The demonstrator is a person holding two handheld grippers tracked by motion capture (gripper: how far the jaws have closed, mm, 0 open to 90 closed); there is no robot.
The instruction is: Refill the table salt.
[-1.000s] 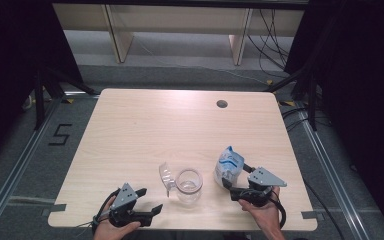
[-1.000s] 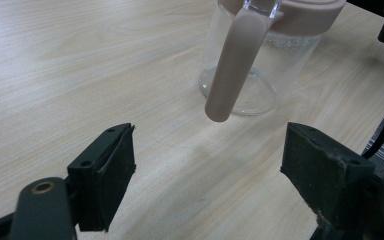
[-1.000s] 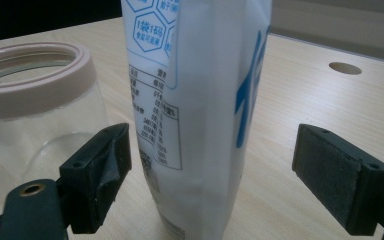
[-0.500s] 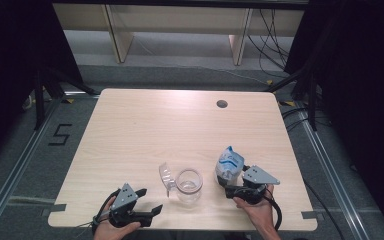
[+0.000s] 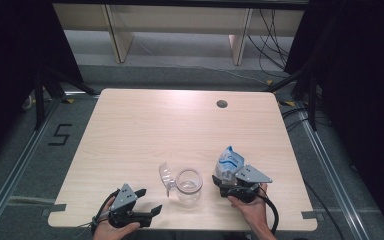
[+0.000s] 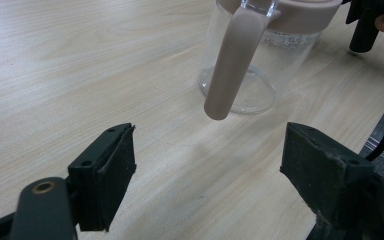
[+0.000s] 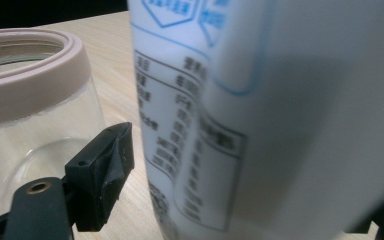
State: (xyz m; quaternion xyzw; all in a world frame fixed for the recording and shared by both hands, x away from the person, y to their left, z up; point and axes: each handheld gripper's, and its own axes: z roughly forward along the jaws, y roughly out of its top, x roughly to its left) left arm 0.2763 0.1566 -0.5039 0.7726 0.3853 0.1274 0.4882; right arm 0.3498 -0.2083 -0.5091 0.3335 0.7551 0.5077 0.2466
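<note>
The left gripper [image 5: 145, 214] has its jaws wide apart, empty, facing the jar [image 5: 188, 184]. The right gripper's [image 5: 228, 177] jaws straddle the pouch [image 5: 229, 161]; contact is unclear, one jaw cut off.

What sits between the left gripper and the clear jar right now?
Nothing visible does. In the left gripper view, only bare table lies between the open left gripper and the jar; the jar's hanging lid flap faces the jaws.
</note>
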